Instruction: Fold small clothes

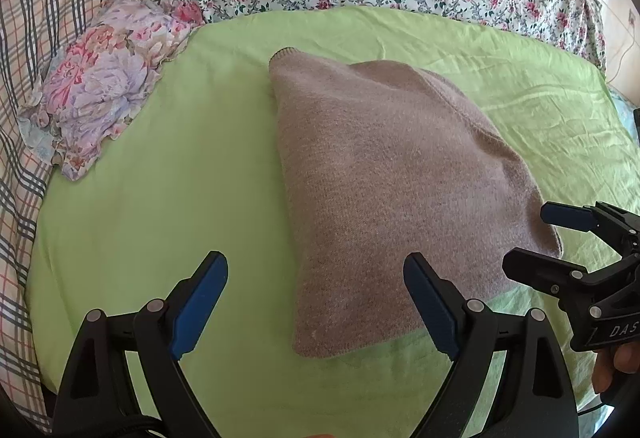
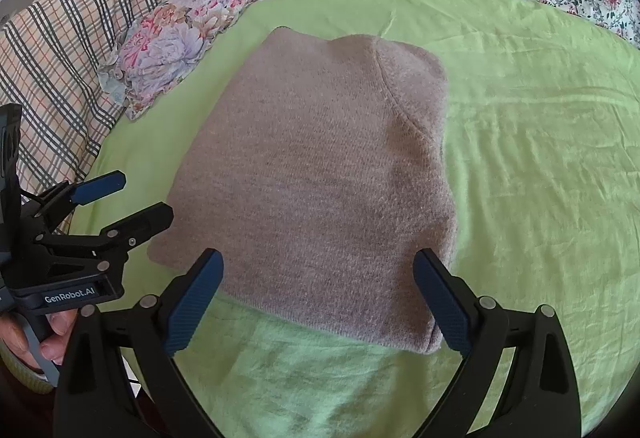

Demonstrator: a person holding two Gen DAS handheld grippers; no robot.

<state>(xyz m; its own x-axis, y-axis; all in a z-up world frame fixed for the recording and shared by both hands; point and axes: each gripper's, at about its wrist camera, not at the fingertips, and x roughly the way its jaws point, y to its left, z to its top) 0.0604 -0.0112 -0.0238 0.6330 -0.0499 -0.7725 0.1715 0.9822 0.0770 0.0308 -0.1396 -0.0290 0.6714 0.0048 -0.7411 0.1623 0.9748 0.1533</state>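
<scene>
Fuzzy knit sweater (matt); creased cotton sheet

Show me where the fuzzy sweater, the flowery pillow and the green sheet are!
fuzzy sweater [image 2: 320,178]: right wrist view, middle of its folded top face.
flowery pillow [image 1: 104,78]: left wrist view, center of the pillow's printed front.
green sheet [image 2: 540,158]: right wrist view, bare wrinkled patch right of the sweater.

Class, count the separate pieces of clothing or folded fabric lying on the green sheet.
2: a mauve knit garment folded mid-sheet, before both open tongs, and a floral bundle at the sheet's far left edge. More may lie out of view.
</scene>
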